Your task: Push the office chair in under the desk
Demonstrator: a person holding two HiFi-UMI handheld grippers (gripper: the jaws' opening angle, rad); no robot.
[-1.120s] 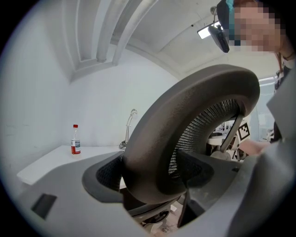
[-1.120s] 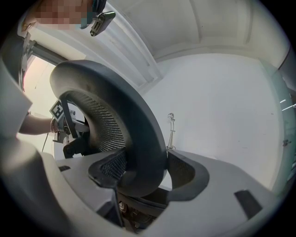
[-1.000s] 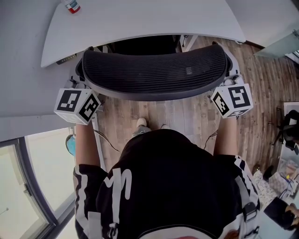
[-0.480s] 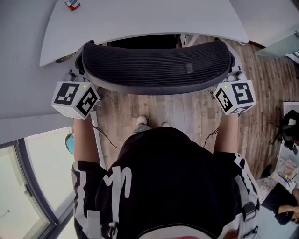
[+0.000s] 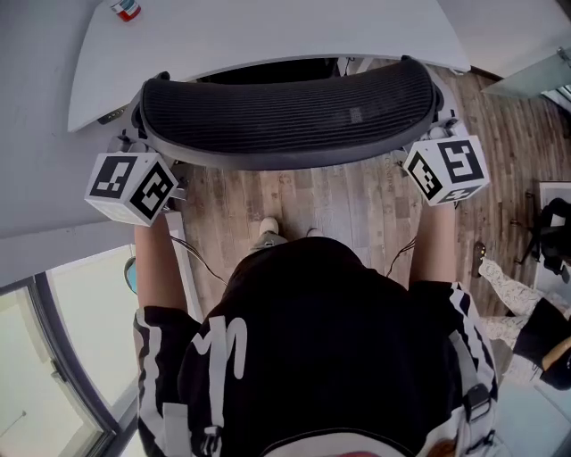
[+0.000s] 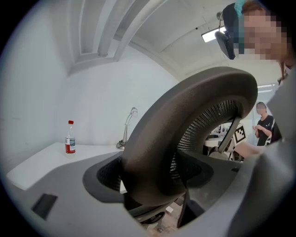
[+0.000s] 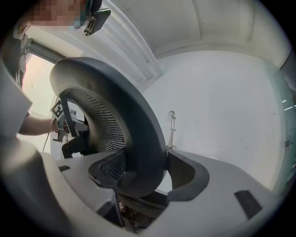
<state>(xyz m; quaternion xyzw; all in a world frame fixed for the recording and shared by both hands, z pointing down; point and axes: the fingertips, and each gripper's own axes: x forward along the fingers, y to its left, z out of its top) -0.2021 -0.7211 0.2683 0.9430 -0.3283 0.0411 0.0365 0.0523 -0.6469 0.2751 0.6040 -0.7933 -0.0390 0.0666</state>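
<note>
The office chair's black mesh backrest [image 5: 285, 112] curves across the head view, its top edge close against the white desk [image 5: 268, 31]. My left gripper [image 5: 134, 147] grips the backrest's left end and my right gripper [image 5: 437, 134] grips its right end. In the left gripper view the dark frame of the backrest [image 6: 185, 125] fills the space between the jaws of the left gripper [image 6: 152, 178], which are shut on it. The right gripper view shows the same: the backrest [image 7: 134, 139] sits clamped in the right gripper [image 7: 143, 173]. The seat is hidden under the desk.
A small red-capped bottle [image 5: 124, 9] stands at the desk's far left; a thin gooseneck fixture [image 6: 127, 127] rises at the desk's back. Wooden floor [image 5: 357, 214] with cables lies below. A window frame [image 5: 53, 330] runs along the left, and another person's leg [image 5: 504, 286] is at the right.
The backrest has moved forward toward the desk, and the dark gap between them has narrowed. Both grippers travelled with it, still holding its ends. A leg appeared at the right.
</note>
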